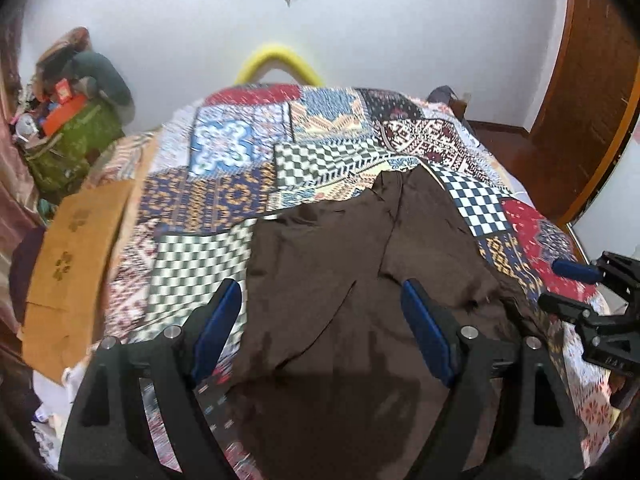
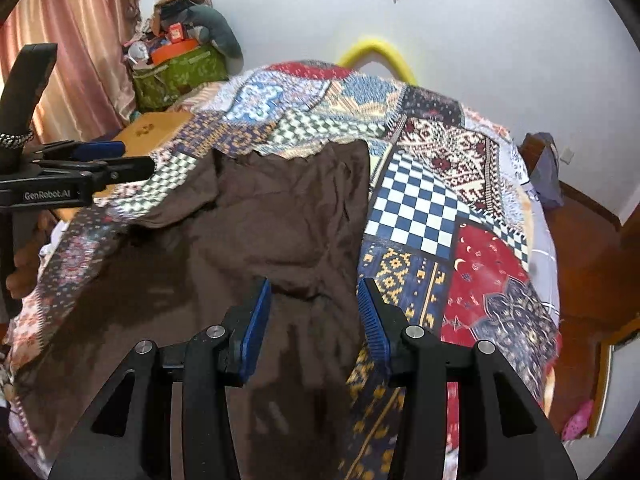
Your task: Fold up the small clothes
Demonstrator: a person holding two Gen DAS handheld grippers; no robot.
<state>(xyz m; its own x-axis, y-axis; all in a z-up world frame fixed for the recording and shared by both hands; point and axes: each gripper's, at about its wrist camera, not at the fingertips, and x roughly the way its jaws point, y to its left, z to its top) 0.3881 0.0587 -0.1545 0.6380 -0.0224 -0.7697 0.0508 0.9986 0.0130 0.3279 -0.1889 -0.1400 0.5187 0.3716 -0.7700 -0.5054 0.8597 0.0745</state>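
A dark brown garment (image 1: 344, 280) lies spread and wrinkled on a patchwork bedcover (image 1: 240, 152); it also shows in the right wrist view (image 2: 260, 232). My left gripper (image 1: 320, 304) is open and empty, its blue pads wide apart above the garment's near left part. My right gripper (image 2: 314, 300) is open and empty above the garment's right edge, where the cloth meets the bedcover (image 2: 440, 208). The right gripper (image 1: 576, 276) shows at the right edge of the left wrist view. The left gripper (image 2: 100, 160) shows at the left of the right wrist view.
An orange-brown flat box (image 1: 76, 248) lies at the bed's left side. A green bag piled with clutter (image 2: 176, 68) stands against the white wall. A yellow curved tube (image 2: 380, 54) rises behind the bed. A wooden door (image 1: 592, 80) is on the right.
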